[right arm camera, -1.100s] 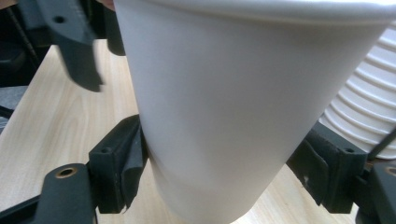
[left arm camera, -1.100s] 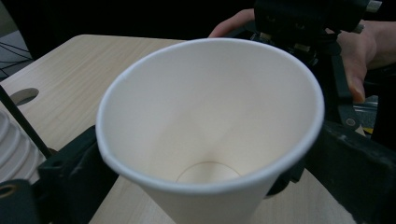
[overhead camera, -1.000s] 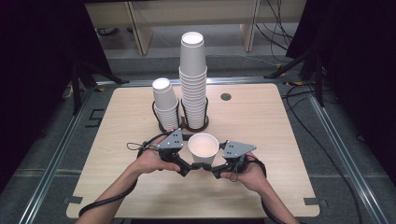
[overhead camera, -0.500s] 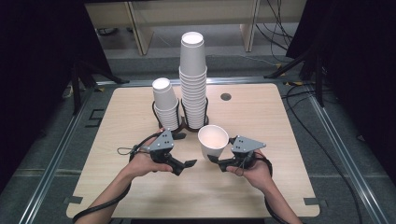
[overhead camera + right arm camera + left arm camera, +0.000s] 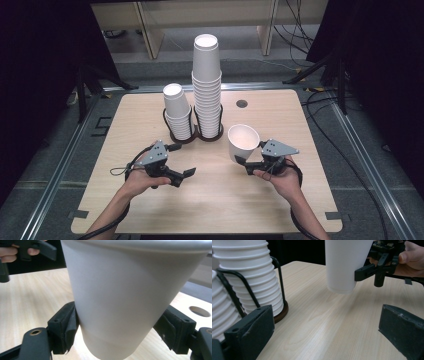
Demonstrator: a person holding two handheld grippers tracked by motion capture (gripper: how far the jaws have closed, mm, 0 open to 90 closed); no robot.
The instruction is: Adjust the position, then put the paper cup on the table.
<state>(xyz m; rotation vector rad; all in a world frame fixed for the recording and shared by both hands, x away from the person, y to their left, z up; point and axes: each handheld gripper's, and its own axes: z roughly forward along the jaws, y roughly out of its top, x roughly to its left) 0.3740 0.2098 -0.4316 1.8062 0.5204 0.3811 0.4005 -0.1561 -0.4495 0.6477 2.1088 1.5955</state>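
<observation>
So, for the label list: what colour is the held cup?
Plain white cup, clearest in the right gripper view.

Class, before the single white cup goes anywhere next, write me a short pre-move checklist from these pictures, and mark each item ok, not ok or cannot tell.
1. Grip: right gripper has its jaws pressed on both sides of the cup, low on its wall. Ok.
2. Cup off the table: in the left gripper view the cup's base hangs above the wood. Ok.
3. Cup upright: it tilts slightly in the high view. Not ok if it must go down straight.
4. Left gripper: jaws apart, holding nothing, clear of the cup. Ok.
5. Tall stack and short stack stand in their wire holders. Ok.
6. Cup empty: the inside looks bare white. Ok.
</observation>
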